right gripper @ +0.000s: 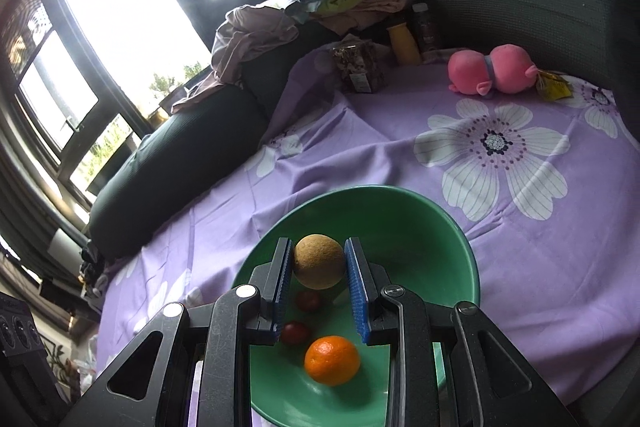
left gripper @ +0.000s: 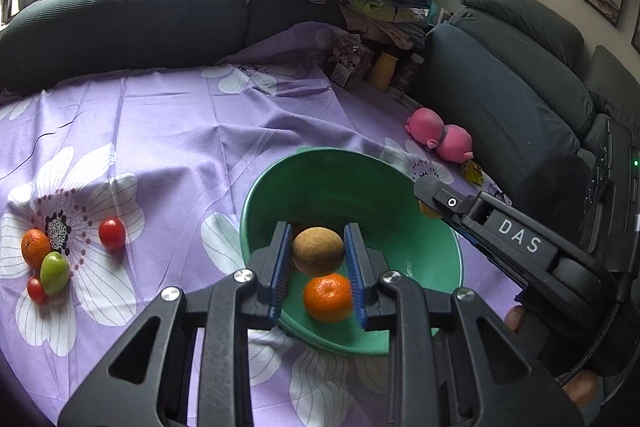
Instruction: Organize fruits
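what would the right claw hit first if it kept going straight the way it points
Probably the far inner wall of the round green bowl, just beyond the round brown fruit it grips; depth is unclear.

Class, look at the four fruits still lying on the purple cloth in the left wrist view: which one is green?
The oval green fruit, lying between the orange and the smaller tomato. The others are orange or red, including the lone tomato.

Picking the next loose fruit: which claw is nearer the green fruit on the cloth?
Left. The left claw is over the bowl, with the green fruit out to its left on the cloth. The right claw is at the bowl's right rim, farther away.
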A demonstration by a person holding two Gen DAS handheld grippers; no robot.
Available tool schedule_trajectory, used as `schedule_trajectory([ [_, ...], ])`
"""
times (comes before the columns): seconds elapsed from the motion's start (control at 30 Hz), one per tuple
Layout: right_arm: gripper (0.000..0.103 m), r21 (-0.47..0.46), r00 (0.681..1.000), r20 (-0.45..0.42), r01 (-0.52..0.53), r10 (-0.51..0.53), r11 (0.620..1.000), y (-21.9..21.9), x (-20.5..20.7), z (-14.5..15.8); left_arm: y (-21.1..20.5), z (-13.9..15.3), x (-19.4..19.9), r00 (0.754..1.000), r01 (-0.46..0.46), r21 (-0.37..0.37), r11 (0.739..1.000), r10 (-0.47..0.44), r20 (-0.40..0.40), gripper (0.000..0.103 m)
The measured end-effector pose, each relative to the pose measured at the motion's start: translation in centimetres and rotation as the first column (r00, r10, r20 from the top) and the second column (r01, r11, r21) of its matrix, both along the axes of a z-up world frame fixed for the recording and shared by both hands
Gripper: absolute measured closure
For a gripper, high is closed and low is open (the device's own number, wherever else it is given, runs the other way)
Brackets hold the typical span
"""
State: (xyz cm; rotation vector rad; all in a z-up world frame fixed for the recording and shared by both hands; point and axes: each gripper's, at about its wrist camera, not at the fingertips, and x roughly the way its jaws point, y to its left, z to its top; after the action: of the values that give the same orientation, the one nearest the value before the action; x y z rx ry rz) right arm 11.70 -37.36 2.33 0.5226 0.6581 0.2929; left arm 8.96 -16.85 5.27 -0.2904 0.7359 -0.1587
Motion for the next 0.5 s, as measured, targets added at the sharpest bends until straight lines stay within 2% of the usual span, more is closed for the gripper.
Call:
schedule_trajectory([
  [0.5, 0.074, 0.003, 0.994, -0.077, 0.078, -0.077, 0.997, -2.4, 0.8, -1.3, -3.4, -1.4, 2.5, 0.995, 0.084, 0.016, 0.996, -0.083, -0.051, 0.076],
])
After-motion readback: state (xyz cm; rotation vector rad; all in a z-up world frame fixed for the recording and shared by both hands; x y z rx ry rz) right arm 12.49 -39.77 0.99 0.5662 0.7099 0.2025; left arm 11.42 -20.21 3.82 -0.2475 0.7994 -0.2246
